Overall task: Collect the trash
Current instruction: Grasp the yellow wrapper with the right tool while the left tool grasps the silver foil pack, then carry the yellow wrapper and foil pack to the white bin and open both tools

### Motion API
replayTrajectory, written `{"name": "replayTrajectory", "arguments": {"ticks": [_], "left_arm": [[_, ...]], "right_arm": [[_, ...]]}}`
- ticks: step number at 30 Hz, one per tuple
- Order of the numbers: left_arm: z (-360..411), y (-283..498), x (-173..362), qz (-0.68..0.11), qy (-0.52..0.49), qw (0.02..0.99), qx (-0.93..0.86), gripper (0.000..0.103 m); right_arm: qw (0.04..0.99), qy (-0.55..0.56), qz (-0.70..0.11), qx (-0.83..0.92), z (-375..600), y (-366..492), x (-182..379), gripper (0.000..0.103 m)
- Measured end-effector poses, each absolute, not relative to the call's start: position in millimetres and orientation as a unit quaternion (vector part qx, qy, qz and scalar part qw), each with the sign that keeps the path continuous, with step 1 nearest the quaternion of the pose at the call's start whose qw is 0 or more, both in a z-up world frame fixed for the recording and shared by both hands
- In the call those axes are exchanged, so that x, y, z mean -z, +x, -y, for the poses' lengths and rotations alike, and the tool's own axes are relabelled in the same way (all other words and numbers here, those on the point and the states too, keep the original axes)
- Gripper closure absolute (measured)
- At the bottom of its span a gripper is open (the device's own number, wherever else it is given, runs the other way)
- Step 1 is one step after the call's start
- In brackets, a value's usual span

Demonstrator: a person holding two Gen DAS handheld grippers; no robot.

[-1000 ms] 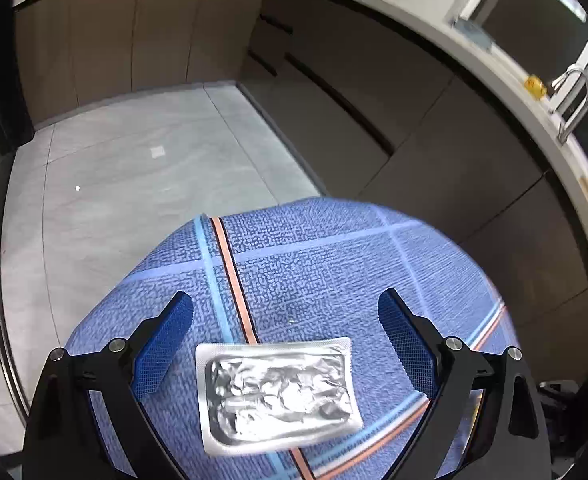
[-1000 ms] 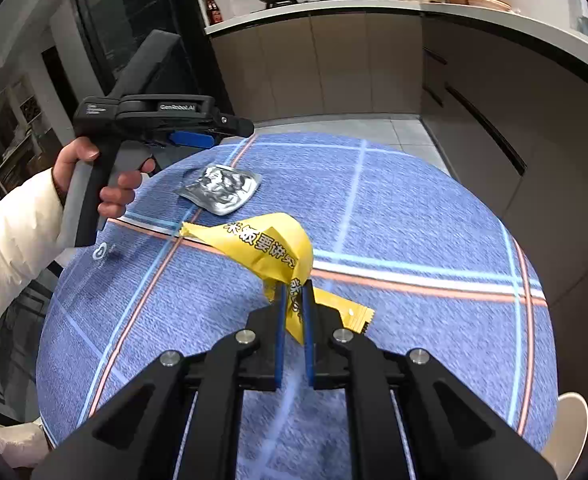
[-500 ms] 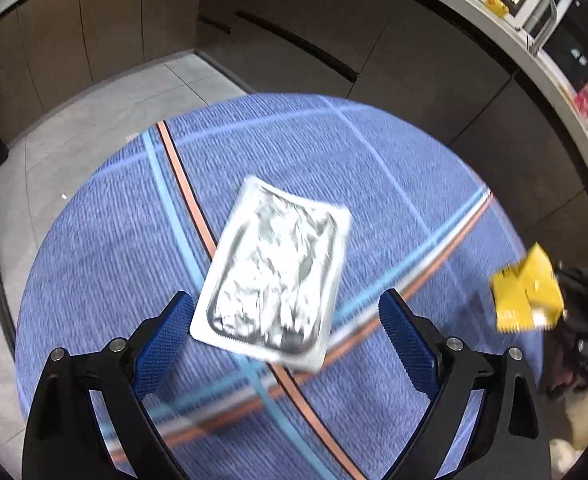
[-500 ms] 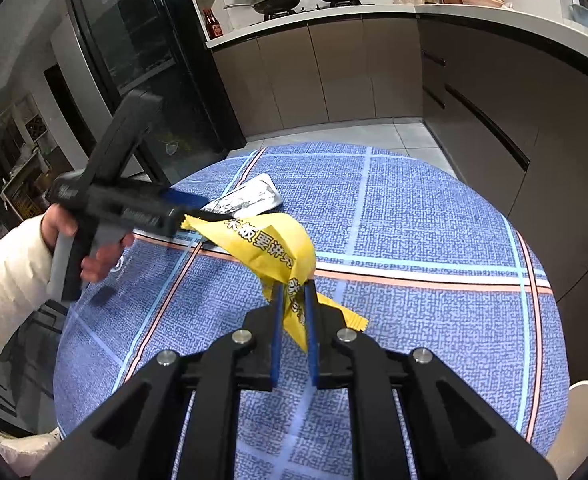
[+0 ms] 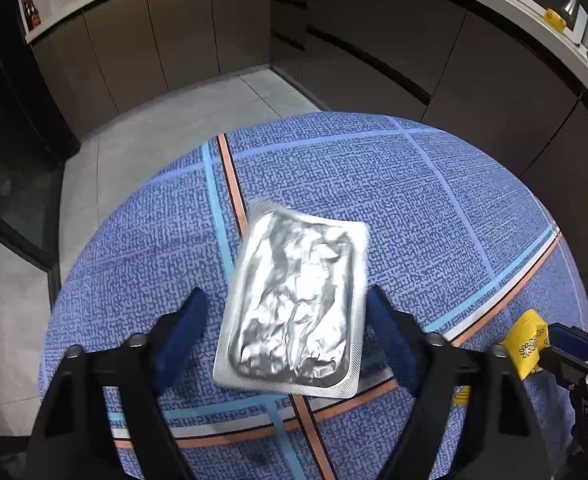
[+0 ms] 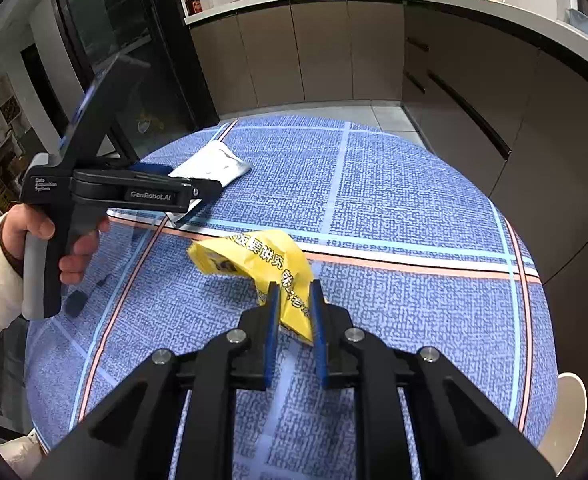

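My left claw (image 5: 284, 312) hangs over the round table (image 5: 434, 200) with its blue pads spread apart, and they have just been closing in; the silver foil packet (image 5: 298, 300) lies flat on the blue cloth between them, and neither pad presses on it. My right claw (image 6: 294, 308) has just been easing apart: its pads stand a little way open with the crumpled yellow wrapper (image 6: 266, 264) between them, and whether they still pinch it I cannot tell. The wrapper droops toward the cloth, near the table's middle
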State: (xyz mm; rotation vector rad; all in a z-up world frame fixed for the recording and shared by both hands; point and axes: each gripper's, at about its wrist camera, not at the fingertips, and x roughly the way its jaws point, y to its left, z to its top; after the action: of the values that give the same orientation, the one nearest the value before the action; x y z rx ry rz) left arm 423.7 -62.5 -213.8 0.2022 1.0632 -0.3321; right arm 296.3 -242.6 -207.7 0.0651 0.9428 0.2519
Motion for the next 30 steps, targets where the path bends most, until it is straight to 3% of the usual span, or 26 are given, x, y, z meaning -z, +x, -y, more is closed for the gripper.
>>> {"name": "replayTrajectory", "arguments": {"ticks": [4,12,14,15,22,30], "left_arm": [[69,421,214,-0.506,0.094,0.842,0.162,0.034],[67,419,210,-0.499,0.103,0.845,0.162,0.040],[68,418,209,-0.498,0.103,0.846,0.162,0.040],[68,417,209,-0.497,0.102,0.846,0.162,0.041],[55,398,191,-0.485,0.074,0.856,0.160,0.041],[51,350,129,-0.440,0.040,0.878,0.183,0.041]], "right_arm": [[0.883,0.036,-0.449,-0.129,239,298,208,0.066],[0.881,0.034,-0.449,-0.146,232,306,212,0.063],[0.878,0.038,-0.454,-0.144,233,310,216,0.071],[0.876,0.046,-0.458,-0.145,235,311,218,0.086],[0.883,0.061,-0.442,-0.142,240,302,204,0.088],[0.908,0.079,-0.390,-0.133,252,267,155,0.088]]}}
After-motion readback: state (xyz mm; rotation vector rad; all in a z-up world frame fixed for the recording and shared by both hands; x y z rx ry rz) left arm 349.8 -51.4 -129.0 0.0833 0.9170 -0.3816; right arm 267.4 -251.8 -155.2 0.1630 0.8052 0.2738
